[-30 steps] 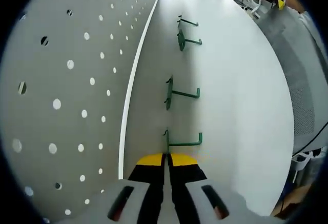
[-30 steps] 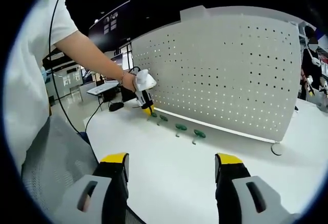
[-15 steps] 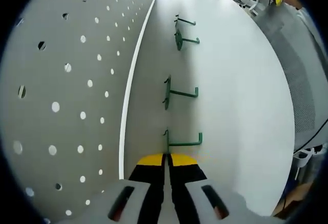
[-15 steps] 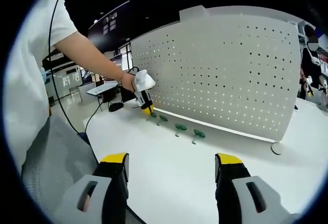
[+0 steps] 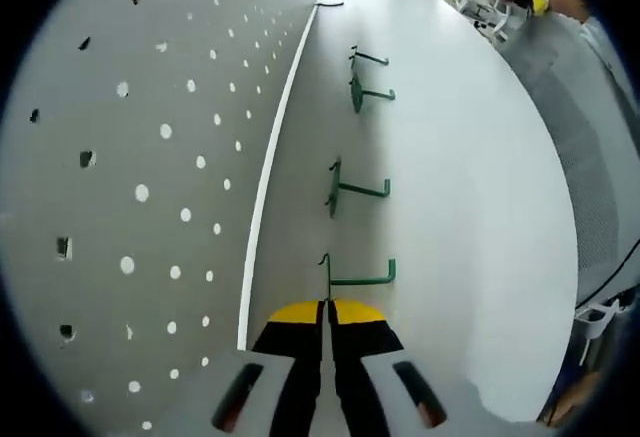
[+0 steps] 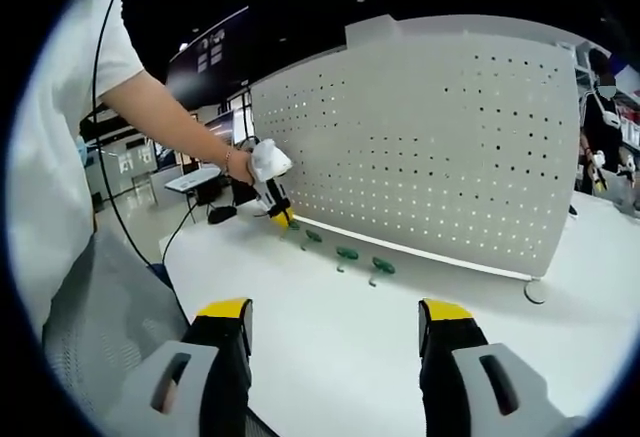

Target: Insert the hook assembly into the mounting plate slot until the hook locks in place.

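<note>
A broad white tabletop point(image 6: 330, 347) carries an upright white perforated metal pegboard point(image 6: 440, 157) along its far side, with open bare surface in front. Four thin green wire hooks lie in a row beside the board's foot; the nearest green hook point(image 5: 355, 277) touches the left gripper point(image 5: 327, 309), jaws pressed together on its stem. The right gripper point(image 6: 335, 322) hovers with jaws wide, holding nothing.

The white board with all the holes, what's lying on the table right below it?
Four green hooks lie in a row on the white table beside the pegboard. The shut left claw covers the end of the nearest one.
</note>
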A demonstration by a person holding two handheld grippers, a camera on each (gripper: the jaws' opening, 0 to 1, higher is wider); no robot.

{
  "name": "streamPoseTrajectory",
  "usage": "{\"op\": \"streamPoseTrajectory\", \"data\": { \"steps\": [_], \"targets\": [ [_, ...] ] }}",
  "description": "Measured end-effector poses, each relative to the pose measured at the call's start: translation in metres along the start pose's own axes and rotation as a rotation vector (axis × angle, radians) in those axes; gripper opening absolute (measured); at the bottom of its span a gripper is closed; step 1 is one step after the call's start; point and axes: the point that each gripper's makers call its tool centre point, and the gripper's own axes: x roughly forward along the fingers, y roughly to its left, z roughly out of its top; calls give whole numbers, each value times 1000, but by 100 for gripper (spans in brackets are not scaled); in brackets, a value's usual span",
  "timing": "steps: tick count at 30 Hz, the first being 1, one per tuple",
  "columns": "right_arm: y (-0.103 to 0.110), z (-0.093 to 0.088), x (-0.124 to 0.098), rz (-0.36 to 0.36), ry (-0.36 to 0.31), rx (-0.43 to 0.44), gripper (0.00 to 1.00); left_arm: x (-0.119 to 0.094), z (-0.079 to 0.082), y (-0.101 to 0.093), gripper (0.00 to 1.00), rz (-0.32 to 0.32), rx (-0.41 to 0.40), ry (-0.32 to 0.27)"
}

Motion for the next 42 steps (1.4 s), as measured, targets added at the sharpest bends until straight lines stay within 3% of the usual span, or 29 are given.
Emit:
{"op": "streamPoseTrajectory", "data": {
  "steps": [9, 17, 22, 25, 33, 39, 42],
  "targets": [
    [-1, 5, -2, -9, -16, -10, 64, -16, 16, 1, 2, 59, -92, -121],
    [-1, 9, -4, -13, -30, -15, 64, -32, 28, 3, 2, 135, -127, -190],
    [-1, 13, -4, -17, -42, -17, 65, -42, 40, -2, 2, 177, -179, -258],
    [-1, 14, -5, -17, -45, -19, 65, -44, 39, -5, 2, 208, -197, -260],
    [0, 16, -8, -17, -56, -21, 65, -59, 58, -19, 2, 273, -262, -372],
    [1, 19, -10, -18, -63, -24, 65, -77, 76, -27, 2, 332, -335, -494],
    [1, 20, -10, -18, -66, -26, 65, -87, 88, -33, 2, 327, -409, -590]
  ]
}}
